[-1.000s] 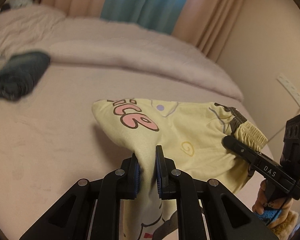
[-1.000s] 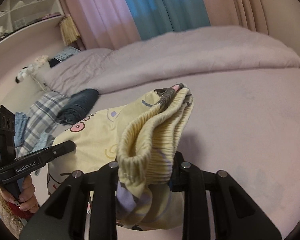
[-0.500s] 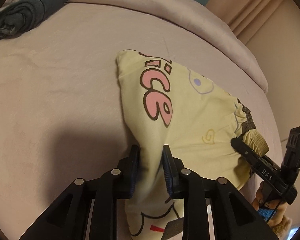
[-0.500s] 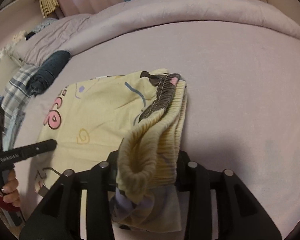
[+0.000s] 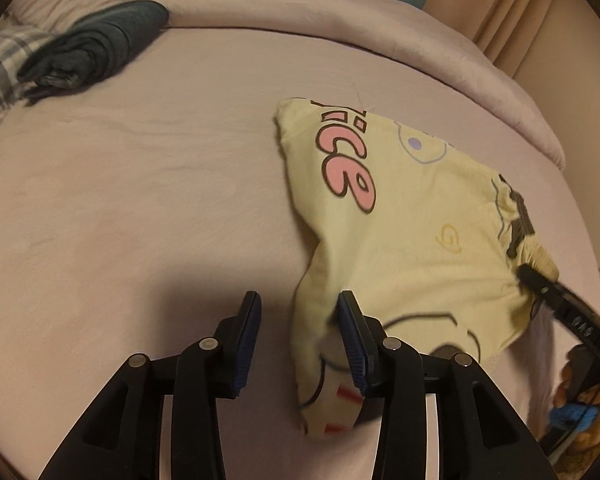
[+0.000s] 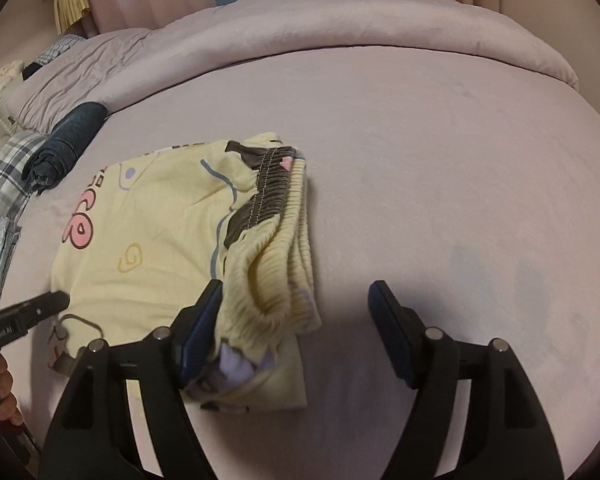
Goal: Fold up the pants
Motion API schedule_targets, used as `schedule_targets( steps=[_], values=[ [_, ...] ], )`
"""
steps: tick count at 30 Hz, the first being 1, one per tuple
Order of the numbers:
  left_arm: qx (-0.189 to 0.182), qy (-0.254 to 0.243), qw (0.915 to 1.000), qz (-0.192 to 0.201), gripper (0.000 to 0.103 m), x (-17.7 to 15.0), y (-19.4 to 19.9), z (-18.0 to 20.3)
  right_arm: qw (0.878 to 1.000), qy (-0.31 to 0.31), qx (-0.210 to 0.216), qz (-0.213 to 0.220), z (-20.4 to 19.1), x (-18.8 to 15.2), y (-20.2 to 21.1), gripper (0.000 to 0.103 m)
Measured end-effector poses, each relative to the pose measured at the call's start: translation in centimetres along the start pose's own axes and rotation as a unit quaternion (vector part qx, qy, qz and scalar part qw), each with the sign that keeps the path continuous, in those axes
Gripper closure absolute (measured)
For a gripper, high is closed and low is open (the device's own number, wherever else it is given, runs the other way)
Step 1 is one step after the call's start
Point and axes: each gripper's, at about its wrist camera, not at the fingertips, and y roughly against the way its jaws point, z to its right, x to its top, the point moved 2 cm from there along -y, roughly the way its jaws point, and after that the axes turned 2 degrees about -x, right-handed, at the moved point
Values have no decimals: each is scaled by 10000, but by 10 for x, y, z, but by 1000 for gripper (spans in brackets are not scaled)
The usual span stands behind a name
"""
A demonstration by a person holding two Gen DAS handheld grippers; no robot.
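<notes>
Left wrist view: the left claw (image 5: 298,312) is released, its two blue-padded fingers spread apart low over the bed (image 5: 140,200). The yellow printed pants (image 5: 400,216) lie folded on the bed's pink sheet toward its right side, and a bunched fold of them sits in the gap, touching the inner face of the right-hand finger and apart from the other one. The elastic waistband (image 5: 524,236) lies at the far right end of the garment, where the tip of the right claw (image 5: 540,280) meets it.

In the right wrist view, the right claw (image 6: 296,312) is also released, fingers wide apart. The ribbed waistband (image 6: 284,240) is stacked in layers and rests against the left-hand finger pad; the other finger stands over bare sheet.

A rolled dark garment (image 6: 66,140) and a plaid cloth (image 6: 4,184) lie near the bed's far left edge, below the folded duvet (image 6: 340,20).
</notes>
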Motion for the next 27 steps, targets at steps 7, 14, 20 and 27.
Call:
schedule_targets(
  steps=[7, 14, 20, 27],
  values=[
    [-75, -208, 9970, 739, 43, -11, 75, 26, 9982, -216, -142, 541, 2, -4, 72, 28],
    [-48, -233, 9898, 1402, 24, -23, 118, 62, 9933, -148, -241, 1120, -17, -24, 137, 17],
    [141, -131, 9906, 1353, 23, -50, 122, 71, 9926, -134, -128, 1200, -32, -47, 153, 16],
    [450, -112, 9898, 1344, 23, -67, 123, 79, 9916, -6, -62, 1291, -43, -58, 164, 16]
  ],
)
